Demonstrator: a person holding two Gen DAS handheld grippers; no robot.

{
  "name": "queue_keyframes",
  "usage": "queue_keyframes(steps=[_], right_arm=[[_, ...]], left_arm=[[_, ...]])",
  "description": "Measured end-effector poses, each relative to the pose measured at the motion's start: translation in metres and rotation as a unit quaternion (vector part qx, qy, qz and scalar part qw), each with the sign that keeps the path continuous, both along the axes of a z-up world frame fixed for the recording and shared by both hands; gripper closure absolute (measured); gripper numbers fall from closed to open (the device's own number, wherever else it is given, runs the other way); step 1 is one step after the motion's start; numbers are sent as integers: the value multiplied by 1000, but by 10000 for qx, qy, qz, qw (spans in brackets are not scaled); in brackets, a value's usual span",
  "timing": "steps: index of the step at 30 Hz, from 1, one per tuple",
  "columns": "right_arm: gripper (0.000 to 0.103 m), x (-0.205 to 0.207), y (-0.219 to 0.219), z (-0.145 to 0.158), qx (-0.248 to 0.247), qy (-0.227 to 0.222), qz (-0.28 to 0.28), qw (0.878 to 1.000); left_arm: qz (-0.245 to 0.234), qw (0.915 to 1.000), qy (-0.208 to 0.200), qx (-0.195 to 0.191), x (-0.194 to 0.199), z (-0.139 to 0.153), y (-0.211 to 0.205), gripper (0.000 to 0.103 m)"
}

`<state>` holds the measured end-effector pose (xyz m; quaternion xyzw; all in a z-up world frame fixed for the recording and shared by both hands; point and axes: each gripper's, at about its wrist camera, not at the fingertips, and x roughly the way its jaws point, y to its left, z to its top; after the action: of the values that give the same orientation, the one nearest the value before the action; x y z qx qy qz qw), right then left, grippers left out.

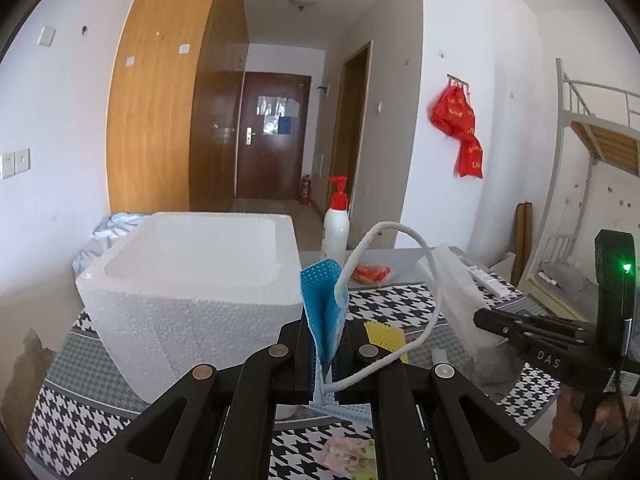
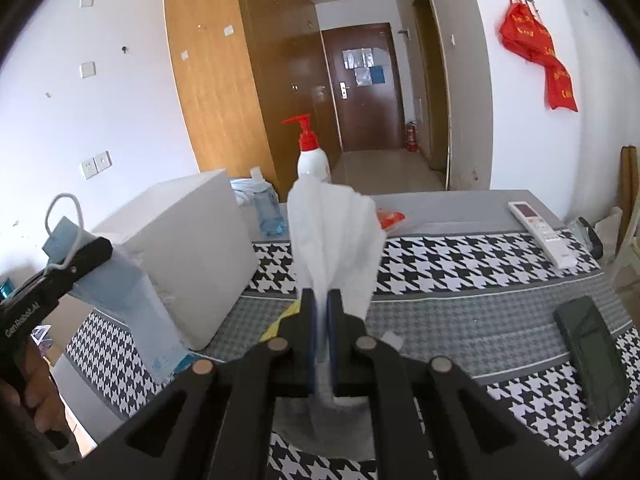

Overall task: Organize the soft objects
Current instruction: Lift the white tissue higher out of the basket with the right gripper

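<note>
Left gripper [image 1: 325,354]: jaws drawn close together and pinched on a blue face mask [image 1: 325,312], which stands folded upright between the pads, its white ear loop [image 1: 420,280] arching up and over to the right. Right gripper [image 2: 321,334]: jaws likewise narrow, clamped on a white cloth [image 2: 334,240] that fans upward above the fingertips; in the left wrist view the same tool enters from the right edge with the pale cloth trailing from its tip, a person's hand [image 1: 576,424] on the grip. Both held items hang above the table, clear of its surface. White foam box [image 1: 192,276]: open-topped, interior not visible from here, standing on the left part of the table, just beside the left gripper. Tablecloth [image 2: 460,264]: black-and-white houndstooth with grey bands, covering the table. White pump bottle with red dispenser [image 1: 336,220]: upright at the far edge, behind the box's right corner. Clear blue bottle [image 2: 268,212]: upright, near the pump bottle. Small orange-red packet [image 1: 370,273]: lying near the far edge. Yellow perforated sheet [image 1: 384,336]: flat on the cloth, just right of the left gripper. White remote control [image 2: 544,234]: lying far right. Dark flat case [image 2: 592,360]: lying near right.
</note>
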<state>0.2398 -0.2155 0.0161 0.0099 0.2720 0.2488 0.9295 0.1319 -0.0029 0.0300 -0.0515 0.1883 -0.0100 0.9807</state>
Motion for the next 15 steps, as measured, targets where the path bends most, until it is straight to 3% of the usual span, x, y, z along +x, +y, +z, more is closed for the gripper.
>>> queue_keyframes(steps=[9, 13, 15], right_arm=[[95, 1, 8, 20, -141, -492, -93, 9986], [95, 11, -3, 19, 181, -73, 123, 9997], [95, 4, -3, 23, -125, -507, -227, 9984]], left_arm=[[-63, 9999, -106, 32, 13, 10, 4, 97], [-43, 9999, -97, 3, 17, 9, 6, 97], [-45, 9999, -93, 22, 18, 7, 6, 97]])
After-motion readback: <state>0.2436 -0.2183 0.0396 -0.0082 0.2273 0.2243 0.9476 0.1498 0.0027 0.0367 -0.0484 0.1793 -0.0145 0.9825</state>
